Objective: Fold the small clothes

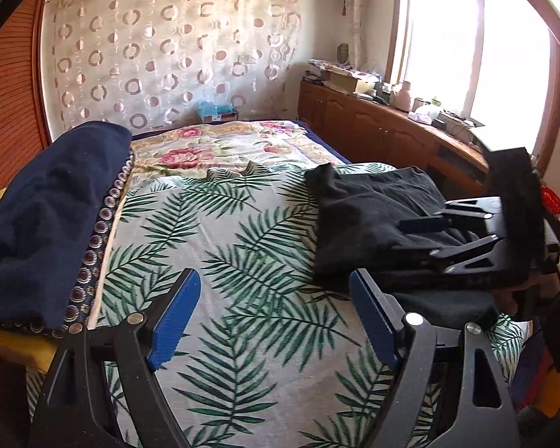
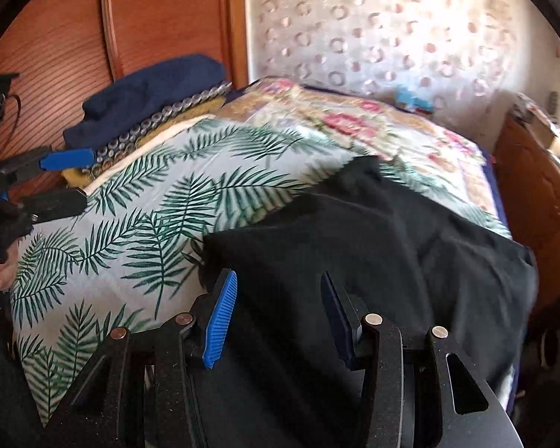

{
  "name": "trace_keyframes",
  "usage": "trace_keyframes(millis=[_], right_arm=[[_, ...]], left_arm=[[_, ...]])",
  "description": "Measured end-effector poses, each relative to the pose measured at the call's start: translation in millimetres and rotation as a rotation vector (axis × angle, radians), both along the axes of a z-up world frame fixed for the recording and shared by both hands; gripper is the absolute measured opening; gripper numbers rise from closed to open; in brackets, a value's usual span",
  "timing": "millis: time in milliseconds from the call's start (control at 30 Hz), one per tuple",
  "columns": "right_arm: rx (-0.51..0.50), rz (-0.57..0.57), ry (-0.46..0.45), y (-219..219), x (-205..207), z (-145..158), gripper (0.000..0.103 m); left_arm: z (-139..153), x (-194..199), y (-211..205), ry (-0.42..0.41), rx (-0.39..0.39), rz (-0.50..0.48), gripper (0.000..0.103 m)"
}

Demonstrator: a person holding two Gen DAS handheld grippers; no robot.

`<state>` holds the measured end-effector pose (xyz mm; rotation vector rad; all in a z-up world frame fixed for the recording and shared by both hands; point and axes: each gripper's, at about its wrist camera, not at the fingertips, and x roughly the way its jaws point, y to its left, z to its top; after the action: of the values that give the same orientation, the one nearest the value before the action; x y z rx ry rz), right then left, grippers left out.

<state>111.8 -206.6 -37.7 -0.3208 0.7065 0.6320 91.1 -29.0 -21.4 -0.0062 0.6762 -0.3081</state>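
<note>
Black knit garment (image 1: 373,212), soft and limp, lies part-folded on the palm-leaf printed bedsheet (image 1: 220,246) at the right side of the bed, its near edge hanging toward us. We hold the left gripper (image 1: 276,321) over bare sheet with its blue pads spread apart and nothing between them; our right gripper (image 2: 280,321) hovers low over the near portion of the black cloth, jaws also apart and not yet closed on fabric. We judge the piece light, floppy and likely to sag or bunch when lifted, so we would take it at two corners or along a hem, pinching a single layer near the edge, not the thick middle. A dark blue folded cloth with a beaded trim (image 1: 52,216) sits on the bed's left side, well apart. The right view is slightly blurred.
</note>
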Motion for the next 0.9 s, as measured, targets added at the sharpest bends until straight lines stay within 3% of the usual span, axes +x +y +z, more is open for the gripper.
trace_keyframes(millis=[433,600,700,733,900], right_arm=[[-0.088,0.164,0.086,63.7,42.0,-21.4,0.049],[-0.126,0.176,0.056,73.6,44.2,-28.9,0.048],[-0.136,0.159,0.034,74.2,46.3,-30.5,0.028],[-0.134,0.165,0.036,74.2,47.0,-30.2,0.006],[-0.082,0.146,0.028,58.1,46.7,-12.3,0.005]], left_arm=[[-2.7,21.5,20.6,0.013,-0.003,0.034,0.083],[-4.2,27.0,23.4,0.017,-0.003,0.034,0.083],[-6.0,30.5,23.1,0.022,0.0,0.033,0.083],[-6.6,31.9,23.3,0.023,0.002,0.033,0.083],[-10.5,37.5,24.1,0.035,0.006,0.035,0.083]])
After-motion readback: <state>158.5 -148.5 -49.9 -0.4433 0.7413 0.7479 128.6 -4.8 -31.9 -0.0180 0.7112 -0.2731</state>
